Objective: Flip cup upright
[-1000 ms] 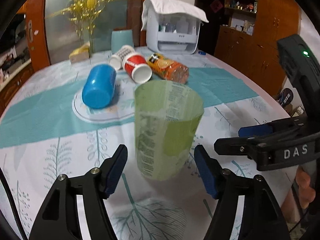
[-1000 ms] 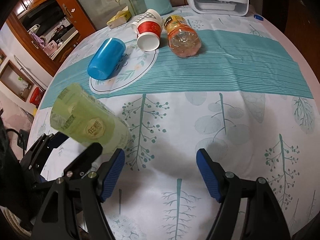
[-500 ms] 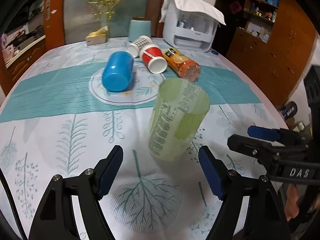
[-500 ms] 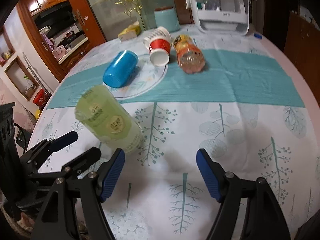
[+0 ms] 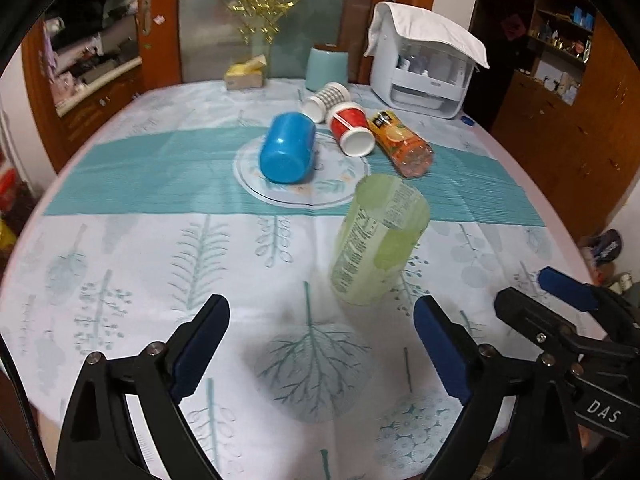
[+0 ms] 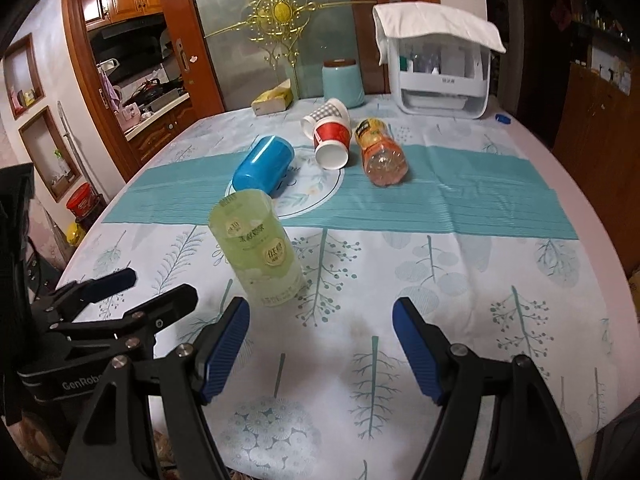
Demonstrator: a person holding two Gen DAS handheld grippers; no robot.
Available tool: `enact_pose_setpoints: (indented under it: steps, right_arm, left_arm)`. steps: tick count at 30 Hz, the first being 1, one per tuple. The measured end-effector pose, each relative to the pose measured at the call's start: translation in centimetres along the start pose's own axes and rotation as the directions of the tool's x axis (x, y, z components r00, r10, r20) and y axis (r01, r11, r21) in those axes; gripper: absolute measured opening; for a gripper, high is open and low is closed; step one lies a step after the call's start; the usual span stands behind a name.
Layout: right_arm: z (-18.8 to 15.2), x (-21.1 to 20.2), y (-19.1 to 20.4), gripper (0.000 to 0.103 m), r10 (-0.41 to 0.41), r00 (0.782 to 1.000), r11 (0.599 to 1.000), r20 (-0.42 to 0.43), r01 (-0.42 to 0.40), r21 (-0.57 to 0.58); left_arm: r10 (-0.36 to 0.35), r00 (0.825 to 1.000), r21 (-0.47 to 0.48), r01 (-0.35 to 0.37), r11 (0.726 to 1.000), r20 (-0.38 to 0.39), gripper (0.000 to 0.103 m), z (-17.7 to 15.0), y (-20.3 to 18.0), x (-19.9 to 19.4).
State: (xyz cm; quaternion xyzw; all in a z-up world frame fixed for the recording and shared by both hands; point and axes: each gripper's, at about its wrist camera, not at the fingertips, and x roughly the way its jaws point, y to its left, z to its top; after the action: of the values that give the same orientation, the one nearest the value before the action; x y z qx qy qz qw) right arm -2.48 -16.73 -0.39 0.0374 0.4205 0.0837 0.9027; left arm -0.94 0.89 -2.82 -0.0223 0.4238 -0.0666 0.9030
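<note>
A translucent green cup [image 5: 378, 240] stands upright on the tablecloth, mouth up; it also shows in the right wrist view [image 6: 256, 252]. My left gripper [image 5: 320, 344] is open and empty, a little back from the cup. My right gripper [image 6: 320, 344] is open and empty, right of the cup. A blue cup [image 5: 287, 147] lies on its side on the round mat; it also shows in the right wrist view [image 6: 262, 164]. A red paper cup [image 5: 351, 130] and a checked paper cup [image 5: 325, 101] lie on their sides behind it.
An orange drink bottle [image 5: 400, 143] lies beside the red cup. A white covered appliance [image 5: 424, 68], a teal canister [image 5: 327, 63] and a tissue box [image 5: 245, 74] stand at the far edge. The table edge [image 5: 568, 240] curves on the right.
Both grippers have pulled back from the green cup. The left gripper's open jaws were round the cup; now it stands free beyond them.
</note>
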Motion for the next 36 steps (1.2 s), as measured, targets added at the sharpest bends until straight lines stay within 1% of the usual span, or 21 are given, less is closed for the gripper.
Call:
enact_pose_setpoints:
  steps: [2, 5, 8, 12, 18, 26, 36]
  right_arm:
    - [-0.1, -0.4, 0.2, 0.075, -0.016, 1.000, 1.000, 0.009, 0.016, -0.004]
    - [-0.2, -0.9, 0.5, 0.075, -0.030, 0.999, 1.000, 0.015, 0.030, -0.002]
    - [-0.1, -1.4, 0.6, 0.075, -0.042, 0.999, 0.999, 0.026, 0.042, 0.002]
    - [0.2, -1.9, 0.6, 0.075, -0.044, 0.998, 0.999, 0.035, 0.044, 0.014]
    - [0.6, -2.3, 0.5, 0.076, -0.051, 0.998, 0.998, 0.038, 0.050, 0.026]
    - [0.7, -1.9, 0.2, 0.076, -0.054, 0.998, 0.998, 0.031, 0.052, 0.047]
    - [0.8, -1.3, 0.6, 0.077, -0.072, 0.997, 0.997, 0.029, 0.071, 0.026]
  left_arm:
    - [0.032, 0.999, 0.009, -0.032, 0.999, 0.009, 0.093, 0.1, -0.2, -0.6]
    - [0.061, 0.998, 0.015, -0.061, 0.998, 0.018, 0.094, 0.2, -0.3, -1.4]
    - [0.063, 0.998, 0.015, -0.064, 0.998, 0.011, 0.094, 0.4, -0.4, -2.0]
    - [0.087, 0.996, 0.021, -0.087, 0.996, 0.011, 0.094, 0.6, -0.7, -2.3]
    - [0.079, 0.997, -0.003, -0.079, 0.997, -0.003, 0.094, 0.9, -0.7, -2.5]
    - [0.103, 0.995, -0.009, -0.103, 0.995, 0.002, 0.094, 1.0, -0.8, -2.5]
    - [0.114, 0.993, -0.031, -0.115, 0.993, -0.012, 0.094, 1.0, -0.3, -1.9]
